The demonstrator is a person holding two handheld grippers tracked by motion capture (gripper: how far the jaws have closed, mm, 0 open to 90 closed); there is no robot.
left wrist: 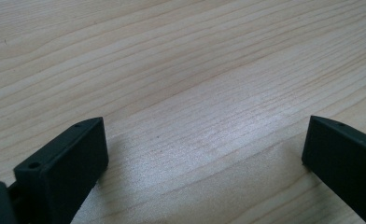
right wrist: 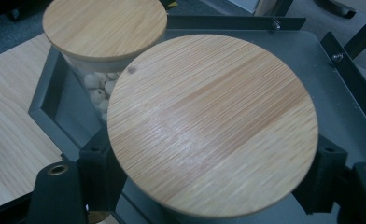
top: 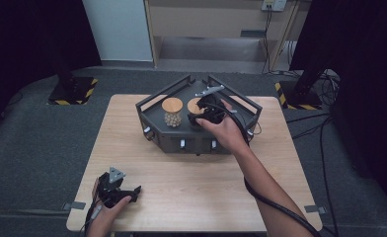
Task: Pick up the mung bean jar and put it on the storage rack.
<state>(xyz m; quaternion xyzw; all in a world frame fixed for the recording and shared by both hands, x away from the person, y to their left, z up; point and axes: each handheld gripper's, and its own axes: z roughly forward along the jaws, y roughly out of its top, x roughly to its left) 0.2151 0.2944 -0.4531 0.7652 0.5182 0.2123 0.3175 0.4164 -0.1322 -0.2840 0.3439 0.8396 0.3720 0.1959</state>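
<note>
Right gripper [right wrist: 209, 186] over the grey tray [right wrist: 330, 88]: I am holding a jar by its round wooden lid [right wrist: 211, 123], the fingers [right wrist: 328, 179] pinching the lid's rim from two opposite sides. Seen in the right gripper view, the lid is lying flat between the fingers, its disc face up and level, so the jar's long axis is running straight down below the grip. A second jar [right wrist: 102, 88] with its own wooden lid, showing pale round pieces through the glass, is standing just beyond the fingers and to their left, very near the held lid; whether the two are touching I cannot tell.

In the high view, the right gripper [top: 201, 116] is sitting inside the tray [top: 152, 106], while the left gripper [top: 120, 190] is resting well apart on the table [top: 191, 182], its fingers [left wrist: 64, 163] spread wide over bare wood. I judge that the coming move is turning on clearance from the neighbouring jar; the right hand is plainly the nearer.
</note>
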